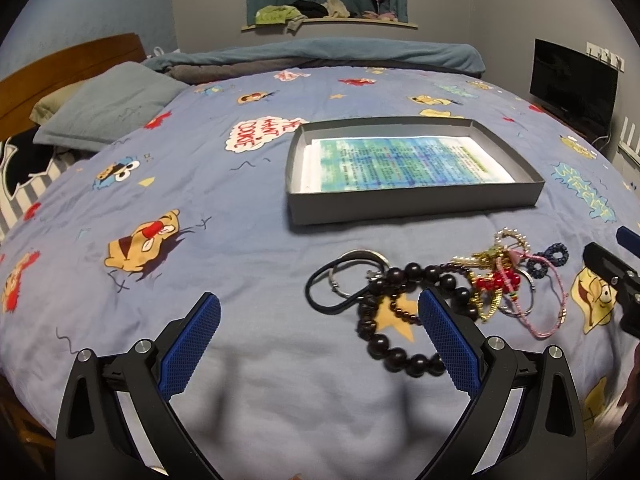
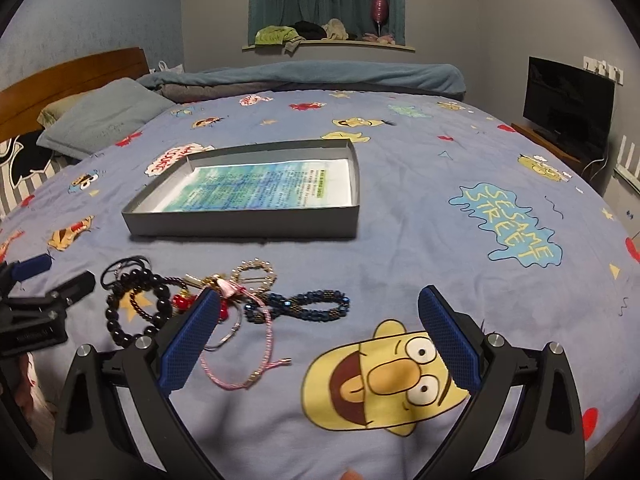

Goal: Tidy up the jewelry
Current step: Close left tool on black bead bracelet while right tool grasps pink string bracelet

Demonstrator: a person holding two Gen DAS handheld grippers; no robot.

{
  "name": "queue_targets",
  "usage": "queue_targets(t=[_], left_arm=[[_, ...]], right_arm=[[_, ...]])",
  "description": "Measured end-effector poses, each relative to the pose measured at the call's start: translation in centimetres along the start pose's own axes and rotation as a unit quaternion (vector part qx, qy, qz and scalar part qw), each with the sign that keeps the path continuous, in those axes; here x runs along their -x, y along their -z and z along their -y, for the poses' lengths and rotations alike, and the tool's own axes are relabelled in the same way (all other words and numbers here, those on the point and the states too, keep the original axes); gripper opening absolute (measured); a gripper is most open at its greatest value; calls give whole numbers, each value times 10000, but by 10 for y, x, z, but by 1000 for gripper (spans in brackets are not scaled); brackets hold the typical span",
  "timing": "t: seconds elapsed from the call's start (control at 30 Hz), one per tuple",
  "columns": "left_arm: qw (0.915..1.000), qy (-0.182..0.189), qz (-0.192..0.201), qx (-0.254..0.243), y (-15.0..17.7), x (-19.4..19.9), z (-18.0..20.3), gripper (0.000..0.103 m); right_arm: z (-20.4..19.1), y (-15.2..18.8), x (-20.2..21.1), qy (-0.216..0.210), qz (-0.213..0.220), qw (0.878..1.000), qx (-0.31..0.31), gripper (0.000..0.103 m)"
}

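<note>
Lying crosswise: blue beaded bracelet [image 2: 298, 306]

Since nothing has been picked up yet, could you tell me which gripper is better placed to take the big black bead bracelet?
Left, probably: the black bead bracelet lies partly between the open left gripper's fingers, while the right gripper hovers over a bare sheet.

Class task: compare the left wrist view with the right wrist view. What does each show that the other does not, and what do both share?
Only the left wrist view shows the silver ring and black hair tie in full. Only the right wrist view shows the dark blue beaded bracelet in full and the words SESAME STREET whole. Both share the grey tray, the black bead bracelet, the pink cord bracelet and open grippers.
</note>
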State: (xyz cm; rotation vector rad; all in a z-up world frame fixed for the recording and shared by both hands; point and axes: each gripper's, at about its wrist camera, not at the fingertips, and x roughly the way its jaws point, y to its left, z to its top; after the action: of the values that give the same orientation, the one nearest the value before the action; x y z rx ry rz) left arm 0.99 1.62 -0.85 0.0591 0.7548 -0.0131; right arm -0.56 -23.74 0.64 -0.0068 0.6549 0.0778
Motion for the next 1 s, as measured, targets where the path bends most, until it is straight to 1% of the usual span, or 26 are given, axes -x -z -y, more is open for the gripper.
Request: queue_targets(t=[0.03, 0.07, 0.17, 0.23, 0.27, 0.4, 0.43, 0.47, 0.5, 0.53, 0.63, 0.7, 0.77, 0.8, 0.83, 0.87, 0.9, 0.93, 0.97, 1.0], left_arm=[[10000, 59, -18, 13, 1, -3, -3, 98], [9998, 195, 4, 64, 2, -6, -8, 98], [9983, 490, 83, 304, 5, -12, -22, 98], [9982, 454, 198, 351, 5, -14, -28, 98], [9987, 337, 218, 305, 5, -16, -30, 98], [9995, 280, 102, 124, 3, -21, -31, 98], [9994, 319, 92, 36, 3, -23, -30, 98], [9989, 457, 42, -4, 4, -25, -28, 98], [9977, 677, -40, 8, 5, -26, -26, 98], [9963, 859, -18, -13, 7, -26, -25, 98], [9953, 933, -19, -249, 11, -26, -14, 97], [9956, 879, 11, -337, 13, -25, -9, 96], [9951, 910, -30, -379, 15, -26, -6, 94], [9946, 961, -45, -385, 16, -26, -5, 90], [9943, 994, -55, -380, 17, -25, -4, 86], [9933, 1088, -93, -381, 18, -25, -3, 78], [9926, 1146, -117, -391, 19, -25, -2, 74], [9921, 1179, -143, -402, 20, -26, -1, 73], [9918, 1207, -147, -394, 20, -25, -1, 69], [9913, 1254, -137, -374, 20, -23, -1, 64]], right_arm=[[2, 1, -2, -23, -45, 10000, 25, 98], [3, 1, -3, -44, -79, 9999, 46, 98], [5, 4, -9, -46, -134, 9996, 245, 98], [7, 5, -12, 52, -103, 9993, 369, 98], [8, 4, -13, 54, -104, 9992, 378, 98], [21, 2, -16, -275, -118, 9993, 220, 98], [24, 1, -16, -324, -106, 9993, 180, 98], [25, 1, -17, -358, -94, 9992, 160, 98], [27, 1, -19, -392, -119, 9991, 141, 98], [28, 1, -21, -423, -157, 9989, 132, 98], [29, 3, -28, -482, -269, 9983, 166, 98], [28, 4, -29, -444, -248, 9985, 221, 97], [26, 4, -32, -369, -296, 9985, 284, 87], [26, 5, -33, -381, -305, 9984, 268, 85], [27, 5, -35, -399, -334, 9984, 228, 79], [28, 5, -36, -405, -356, 9983, 197, 71], [29, 5, -37, -412, -369, 9983, 155, 69], [30, 5, -37, -408, -363, 9984, 113, 66], [31, 5, -37, -437, -379, 9983, 80, 64], [32, 4, -36, -560, -383, 9977, 28, 63]])
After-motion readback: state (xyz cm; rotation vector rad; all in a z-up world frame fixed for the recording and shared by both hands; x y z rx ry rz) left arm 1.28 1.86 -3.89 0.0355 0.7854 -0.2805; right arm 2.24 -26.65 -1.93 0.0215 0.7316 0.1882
